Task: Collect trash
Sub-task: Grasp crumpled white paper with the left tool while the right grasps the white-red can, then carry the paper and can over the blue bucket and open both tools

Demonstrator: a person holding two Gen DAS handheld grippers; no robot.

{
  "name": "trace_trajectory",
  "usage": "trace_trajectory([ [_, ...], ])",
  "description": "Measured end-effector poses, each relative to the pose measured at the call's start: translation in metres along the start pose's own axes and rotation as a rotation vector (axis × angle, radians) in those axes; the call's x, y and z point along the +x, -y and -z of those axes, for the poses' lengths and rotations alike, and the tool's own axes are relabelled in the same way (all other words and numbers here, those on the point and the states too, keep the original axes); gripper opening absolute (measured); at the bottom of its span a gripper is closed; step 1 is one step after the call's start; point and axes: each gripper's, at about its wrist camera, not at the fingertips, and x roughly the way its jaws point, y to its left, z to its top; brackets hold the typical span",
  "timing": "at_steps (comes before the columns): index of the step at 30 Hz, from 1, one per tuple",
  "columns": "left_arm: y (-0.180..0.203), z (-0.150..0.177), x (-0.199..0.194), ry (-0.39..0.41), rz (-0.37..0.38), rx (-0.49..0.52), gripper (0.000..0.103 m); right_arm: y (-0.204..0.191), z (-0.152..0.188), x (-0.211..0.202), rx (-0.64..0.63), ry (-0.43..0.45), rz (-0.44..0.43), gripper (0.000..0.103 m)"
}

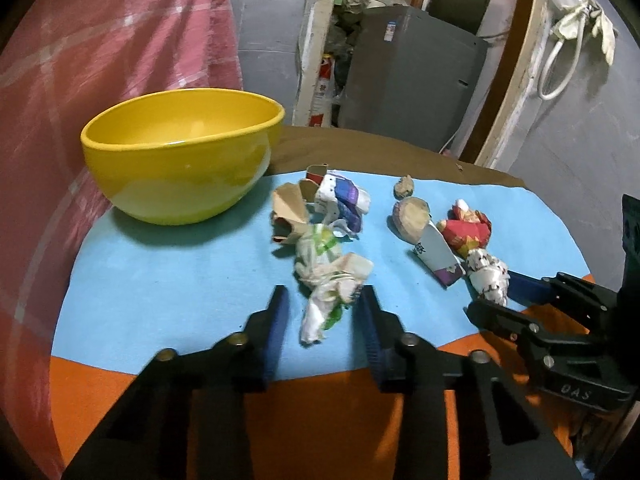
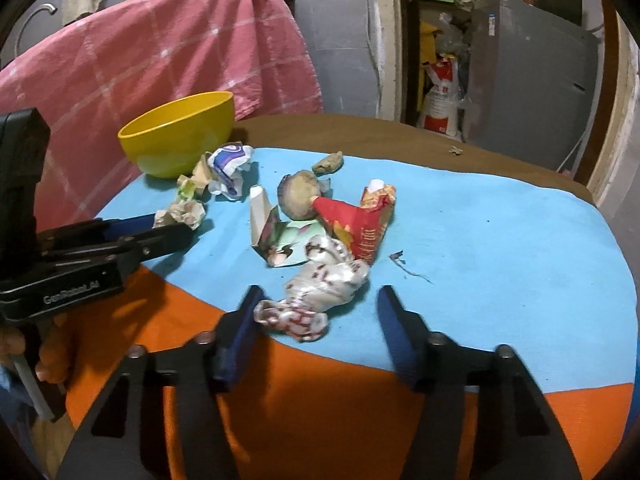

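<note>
Sitting empty, yellow bowl (image 1: 180, 152), wrappers (image 1: 332, 276) outside

Pink checked cloth (image 2: 160, 52) behind table, grey cabinet (image 1: 412, 76) w/ red-white bag (image 2: 442, 96) nearby.

The brown tabletop (image 1: 360, 148) carries an orange cloth (image 1: 320, 408) and, on top of it, a light blue cloth (image 1: 160, 280). A yellow bowl (image 1: 180, 152) stands on the blue cloth, far ahead and left of the left tongs (image 1: 324, 300). Between these tongs lies a crumpled white and green wrapper (image 1: 324, 304). A shiny white and red wrapper (image 2: 316, 296) lies between the right tongs (image 2: 320, 300), with a red snack bag (image 2: 360, 220) and a brown round piece (image 2: 300, 194) further ahead.
</note>
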Motion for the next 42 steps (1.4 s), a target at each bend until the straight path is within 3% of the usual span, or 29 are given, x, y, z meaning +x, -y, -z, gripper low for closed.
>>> trace_trajectory([
  [1,0.001,0.0,0.0,-0.001,0.003,0.003,0.021,0.001,0.001,0.0,0.001,0.002,-0.006,0.042],
  [12,0.001,0.0,-0.002,0.013,0.014,-0.011,0.008,0.004,0.003,-0.004,0.031,0.02,-0.039,0.033],
  [24,0.006,0.004,-0.011,0.044,-0.004,0.0,0.008,0.005,0.007,-0.014,0.033,0.088,-0.037,0.027],
  [29,0.026,0.013,-0.024,0.084,-0.01,0.061,0.008,0.005,0.013,-0.028,0.032,0.172,-0.027,0.027],
  [34,0.039,0.018,-0.049,0.21,-0.042,0.094,0.008,0.018,0.019,-0.049,0.096,0.274,-0.037,0.027],
  [39,0.052,0.015,-0.066,0.289,0.017,0.054,0.008,0.03,0.023,-0.078,0.128,0.401,-0.002,0.027],
  [42,0.077,0.007,-0.074,0.341,0.04,0.095,0.008,0.036,0.027,-0.103,0.118,0.499,0.056,0.027],
])
